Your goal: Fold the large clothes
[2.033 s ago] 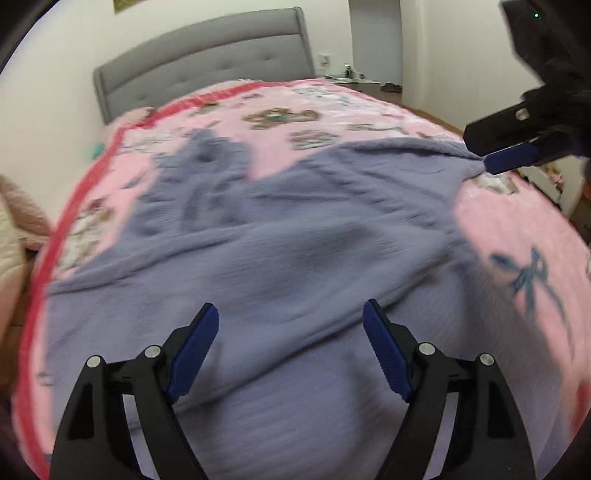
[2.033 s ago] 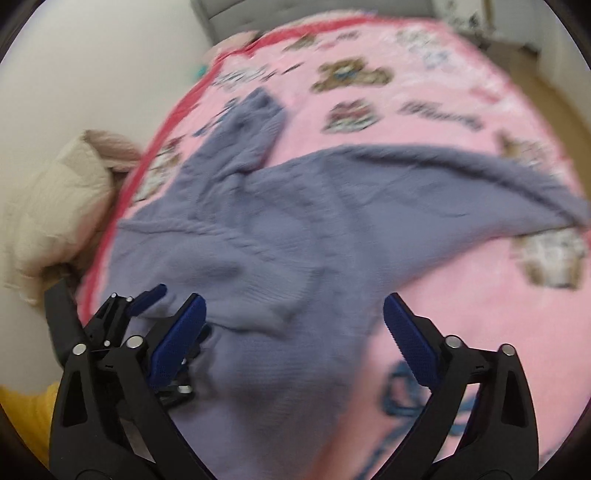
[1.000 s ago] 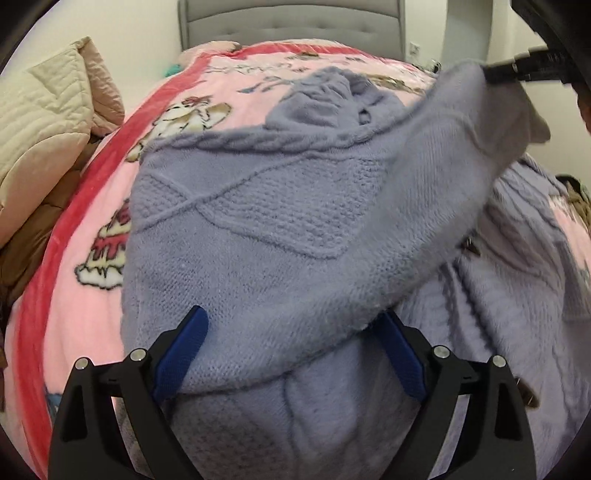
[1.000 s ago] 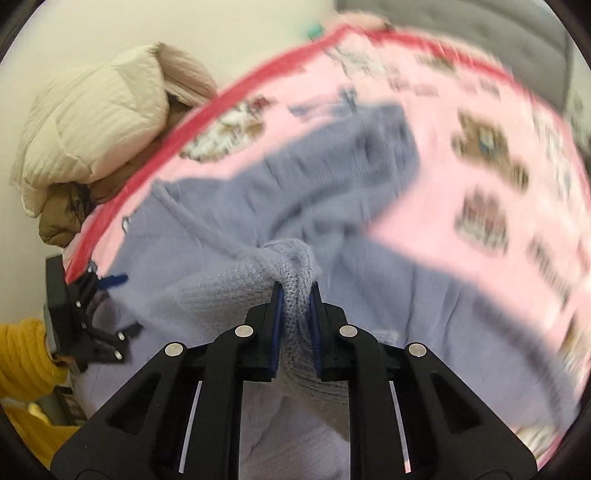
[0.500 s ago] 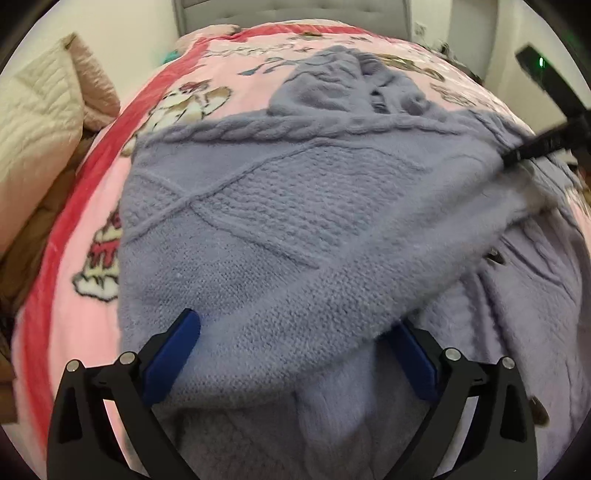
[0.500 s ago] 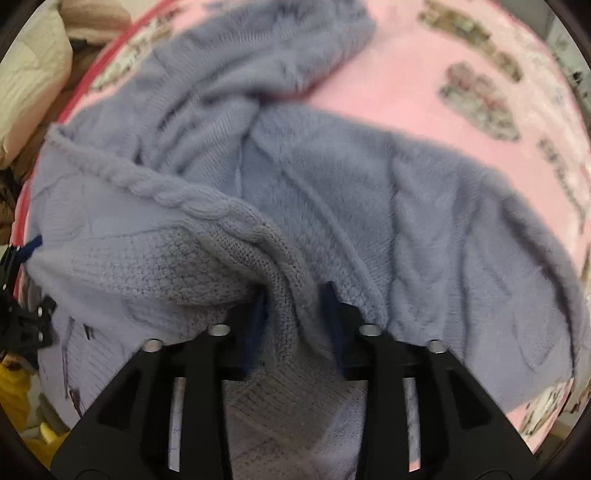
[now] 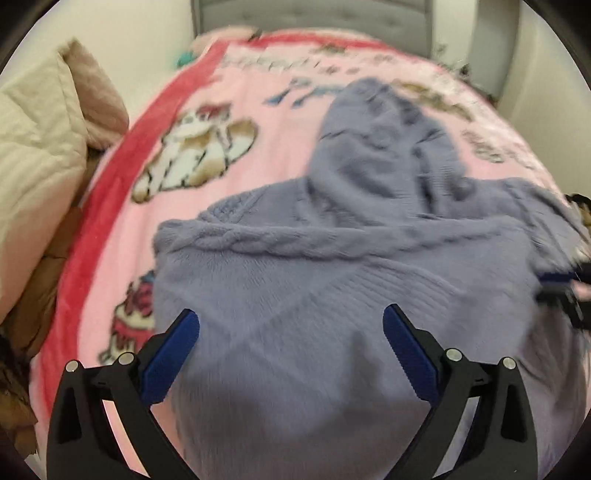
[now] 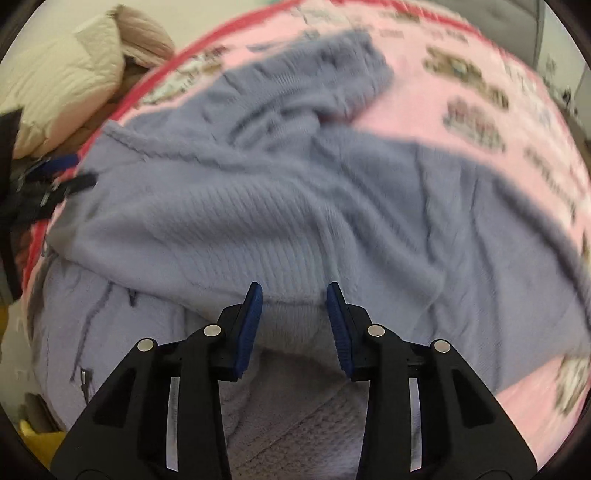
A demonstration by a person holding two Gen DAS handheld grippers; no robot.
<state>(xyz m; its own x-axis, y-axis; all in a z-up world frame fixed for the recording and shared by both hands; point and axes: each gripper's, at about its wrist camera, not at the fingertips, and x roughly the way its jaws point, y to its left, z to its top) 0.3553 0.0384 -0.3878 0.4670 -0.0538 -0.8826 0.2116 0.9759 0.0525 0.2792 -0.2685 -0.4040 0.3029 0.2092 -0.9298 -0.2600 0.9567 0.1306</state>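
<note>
A lavender knit cardigan (image 7: pixel 332 280) lies on a pink printed blanket (image 7: pixel 236 173) on the bed, with one sleeve folded across its body. It also shows in the right wrist view (image 8: pixel 295 206). My left gripper (image 7: pixel 291 332) is open wide and empty just above the folded sleeve. My right gripper (image 8: pixel 293 306) is open, its jaws partly spread over the sleeve cuff (image 8: pixel 291 321), which lies loose between them. The right gripper shows blurred at the right edge of the left wrist view (image 7: pixel 561 288). The left gripper shows at the left edge of the right wrist view (image 8: pixel 59 173).
Beige padded bedding (image 7: pixel 40 140) is piled beside the bed on the left, also in the right wrist view (image 8: pixel 66 74). A grey headboard (image 7: pixel 314 14) stands at the far end. The blanket's red border (image 7: pixel 110 177) marks the bed's left edge.
My right gripper carried the sleeve across the cardigan body, laid it down and opened off the cuff. My left gripper stayed open and has drawn back and up a little.
</note>
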